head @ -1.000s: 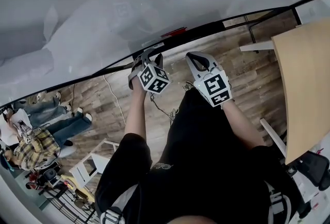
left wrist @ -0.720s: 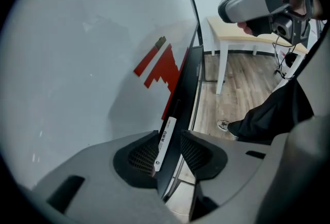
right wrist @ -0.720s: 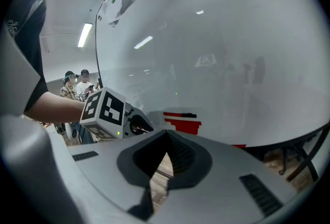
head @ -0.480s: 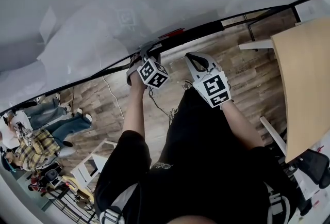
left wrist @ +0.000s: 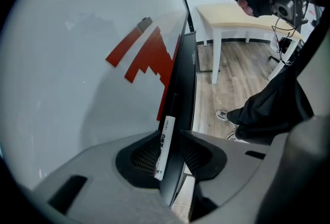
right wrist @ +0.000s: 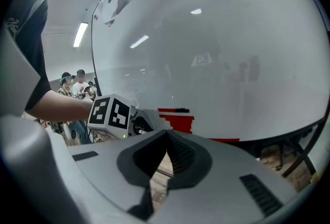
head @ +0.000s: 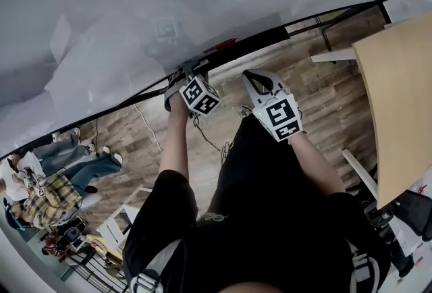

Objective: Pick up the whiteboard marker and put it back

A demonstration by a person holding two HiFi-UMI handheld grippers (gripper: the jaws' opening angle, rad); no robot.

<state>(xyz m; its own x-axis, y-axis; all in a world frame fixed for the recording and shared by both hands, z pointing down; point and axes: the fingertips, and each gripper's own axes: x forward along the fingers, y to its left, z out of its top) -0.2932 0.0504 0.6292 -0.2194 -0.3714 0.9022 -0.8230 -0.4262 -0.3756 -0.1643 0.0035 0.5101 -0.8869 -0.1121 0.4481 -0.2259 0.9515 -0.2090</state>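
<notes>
Standing at the whiteboard (left wrist: 77, 63), the person has both tools up near the black tray (left wrist: 183, 78) that runs along the board's lower edge. Left gripper (left wrist: 170, 134): tilted steeply down over the tray, jaws apart, having just been opening. The whiteboard marker (left wrist: 165, 145) stands between them, white barrel with a dark cap at the far end, lying lengthwise along the tray close against the board. The left pad sits right beside the barrel. The right pad is clear of it, with the tray's dark front edge showing in the gap, so the marker is not clamped. In the head view the marker itself is too small to pick out. Right gripper (right wrist: 166, 134): held just beside the left one and a little nearer the person's body, pointing at the board on a shallow downward slant, jaws closed tip to tip, nothing between them. A red stepped shape (left wrist: 154, 55) shows on the board just above the tray, beyond the marker. Wood-plank floor (left wrist: 232, 94) lies below the tray. A light wooden table (head: 398, 96) stands off to the person's right, well apart from the board. Several seated bystanders (head: 40, 183) show at the lower left of the head view.
</notes>
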